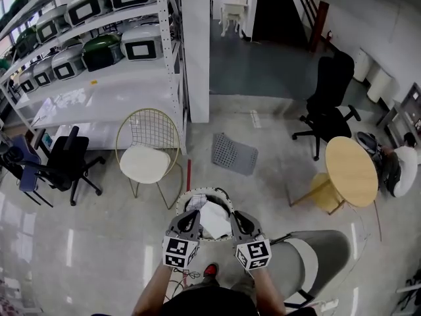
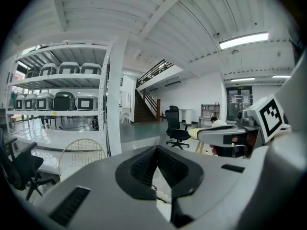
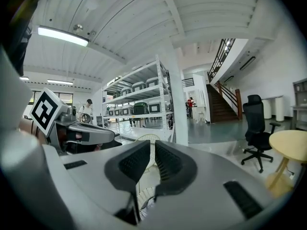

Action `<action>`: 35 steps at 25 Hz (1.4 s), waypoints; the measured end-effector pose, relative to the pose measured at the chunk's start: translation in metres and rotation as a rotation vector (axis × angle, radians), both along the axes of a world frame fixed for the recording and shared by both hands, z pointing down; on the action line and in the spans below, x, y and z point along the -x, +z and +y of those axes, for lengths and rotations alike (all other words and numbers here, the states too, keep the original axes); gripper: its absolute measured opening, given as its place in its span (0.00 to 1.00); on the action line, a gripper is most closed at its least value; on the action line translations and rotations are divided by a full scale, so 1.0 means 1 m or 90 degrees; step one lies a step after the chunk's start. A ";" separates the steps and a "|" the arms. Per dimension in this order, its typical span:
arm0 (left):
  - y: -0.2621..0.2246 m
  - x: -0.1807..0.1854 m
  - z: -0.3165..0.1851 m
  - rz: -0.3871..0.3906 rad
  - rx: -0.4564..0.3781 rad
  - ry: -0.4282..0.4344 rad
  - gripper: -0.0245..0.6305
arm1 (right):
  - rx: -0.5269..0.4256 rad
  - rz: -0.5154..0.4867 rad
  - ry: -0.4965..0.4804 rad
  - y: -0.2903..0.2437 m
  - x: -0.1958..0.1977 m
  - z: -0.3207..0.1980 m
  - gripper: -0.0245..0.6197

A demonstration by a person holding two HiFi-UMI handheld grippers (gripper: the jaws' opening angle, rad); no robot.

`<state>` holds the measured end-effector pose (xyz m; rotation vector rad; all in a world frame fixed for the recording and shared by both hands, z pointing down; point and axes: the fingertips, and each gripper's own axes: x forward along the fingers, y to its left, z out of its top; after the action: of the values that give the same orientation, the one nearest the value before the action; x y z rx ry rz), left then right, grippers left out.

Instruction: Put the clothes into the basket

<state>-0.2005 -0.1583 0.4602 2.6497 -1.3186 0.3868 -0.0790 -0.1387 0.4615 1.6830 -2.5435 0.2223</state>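
You stand on a glossy pale floor (image 1: 276, 176). At far left, white shelving (image 1: 99, 78) carries rows of boxy appliances; beside it is a wire chair (image 1: 148, 153) with a white cushion, then a grey perforated panel (image 1: 233, 153) lying flat, a black office chair (image 1: 332, 97) and a round yellow table (image 1: 352, 170). The basket (image 1: 182, 201) sits at your feet with the white clothes (image 1: 212, 219) already inside. You hold both tools side by side just above its near rim, forearms reaching forward, marker cubes facing up. Your left tool (image 1: 192, 214) has its pads meeting at the tips, with nothing gripped. Your right tool (image 1: 239, 217) is nearly closed, with only a thin slit between the pads and nothing in it. Only the head view shows the basket and clothes. The gripper views look out level instead, showing the ribbed ceiling, strip lights and a staircase (image 3: 220, 102); each also catches the other tool at its side.
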 end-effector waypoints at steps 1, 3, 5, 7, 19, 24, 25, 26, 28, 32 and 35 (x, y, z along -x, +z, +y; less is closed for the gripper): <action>0.000 0.001 0.002 0.000 0.000 0.001 0.05 | -0.001 0.001 0.002 -0.001 0.000 0.002 0.12; 0.000 0.002 0.005 0.000 -0.001 0.002 0.05 | -0.004 0.001 0.005 -0.002 -0.001 0.005 0.12; 0.000 0.004 0.007 -0.001 -0.003 0.002 0.05 | -0.007 0.002 0.007 -0.003 -0.001 0.007 0.12; -0.002 0.006 0.010 -0.001 -0.007 0.001 0.05 | -0.009 0.003 0.009 -0.003 -0.001 0.011 0.12; -0.003 0.008 0.022 -0.004 -0.007 0.003 0.05 | -0.009 0.002 0.010 -0.006 -0.001 0.020 0.11; -0.002 0.007 0.021 0.002 -0.003 0.005 0.05 | -0.009 0.004 0.013 -0.006 -0.001 0.020 0.11; -0.001 0.007 0.022 0.002 -0.002 0.005 0.05 | -0.008 0.005 0.014 -0.005 -0.001 0.021 0.11; -0.001 0.007 0.023 0.003 -0.001 0.005 0.05 | -0.006 0.005 0.014 -0.005 -0.002 0.022 0.11; -0.001 0.007 0.025 0.003 0.000 0.005 0.05 | -0.005 0.006 0.013 -0.004 -0.002 0.024 0.11; 0.001 0.006 0.027 0.000 0.002 0.004 0.05 | -0.004 0.005 0.014 -0.003 -0.003 0.028 0.11; 0.002 0.006 0.028 0.000 0.002 0.005 0.05 | -0.002 0.005 0.016 -0.002 -0.004 0.030 0.11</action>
<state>-0.2065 -0.1300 0.4623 2.6529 -1.3074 0.3888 -0.0753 -0.1087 0.4599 1.7143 -2.5203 0.2124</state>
